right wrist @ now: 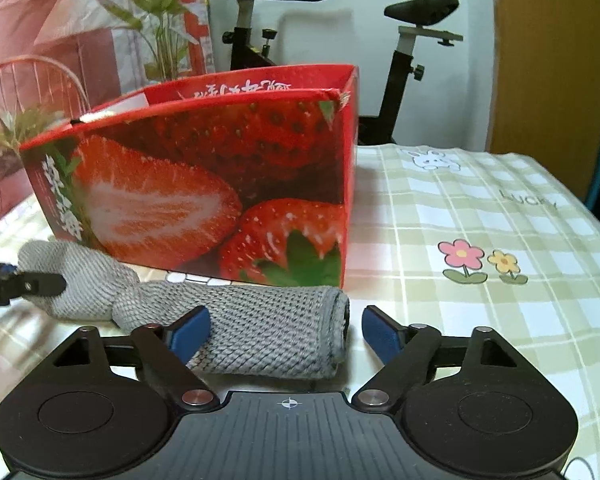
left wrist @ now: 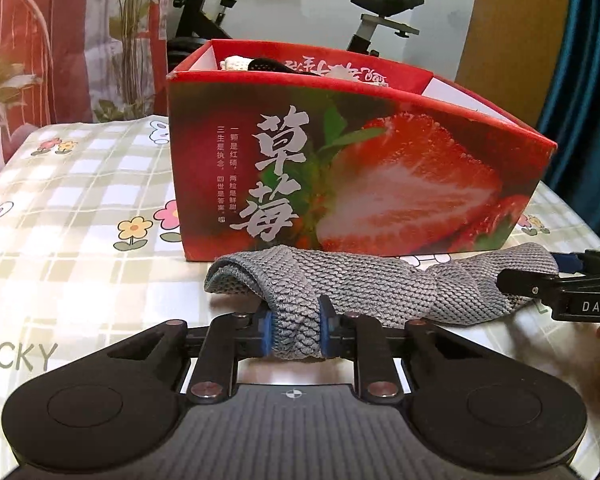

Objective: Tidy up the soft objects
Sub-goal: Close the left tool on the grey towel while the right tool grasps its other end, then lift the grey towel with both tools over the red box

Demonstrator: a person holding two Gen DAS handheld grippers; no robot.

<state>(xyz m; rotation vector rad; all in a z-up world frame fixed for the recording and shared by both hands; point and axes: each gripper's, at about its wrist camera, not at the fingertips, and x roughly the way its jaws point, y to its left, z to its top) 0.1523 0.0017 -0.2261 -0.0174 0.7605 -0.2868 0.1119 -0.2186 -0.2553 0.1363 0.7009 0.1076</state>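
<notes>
A grey knitted sock [left wrist: 364, 284] lies stretched along the front of a red strawberry box [left wrist: 380, 168] on the checked tablecloth. My left gripper [left wrist: 296, 332] is shut on the sock's left part, its blue pads pinching the fabric from both sides. In the right wrist view the sock's rolled end [right wrist: 276, 332] lies between the blue pads of my right gripper [right wrist: 286, 336], which stands open; the right pad is clear of the fabric. The box [right wrist: 204, 184] is open-topped and holds white and black soft items [left wrist: 244, 65].
The tablecloth [right wrist: 480, 216] with flowers and rabbits covers the table to the right of the box. An exercise bike [right wrist: 412, 40] stands behind the table. Potted plants [left wrist: 4, 80] and a red-patterned hanging are at the back left, and a blue curtain [left wrist: 580, 80] at the right.
</notes>
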